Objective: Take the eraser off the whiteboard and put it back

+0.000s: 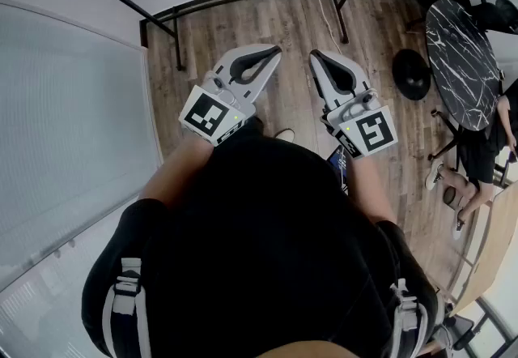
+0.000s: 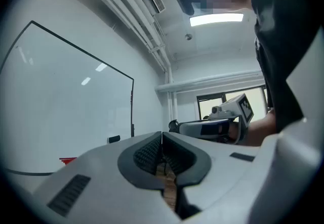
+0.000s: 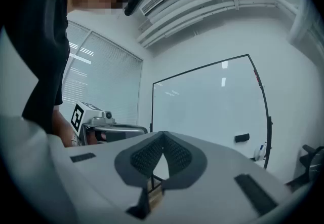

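Clinging to whiteboard (image 3: pixel 207 106), small dark eraser (image 3: pixel 242 138), left gripper (image 2: pixel 162 136), right gripper (image 3: pixel 163 136) both closed, empty.

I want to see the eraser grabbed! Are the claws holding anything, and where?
Nothing is held: the left gripper and the right gripper are both shut and empty. The eraser sits on the whiteboard.

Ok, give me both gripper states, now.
Left gripper: closed, holding nothing.
Right gripper: closed, holding nothing.
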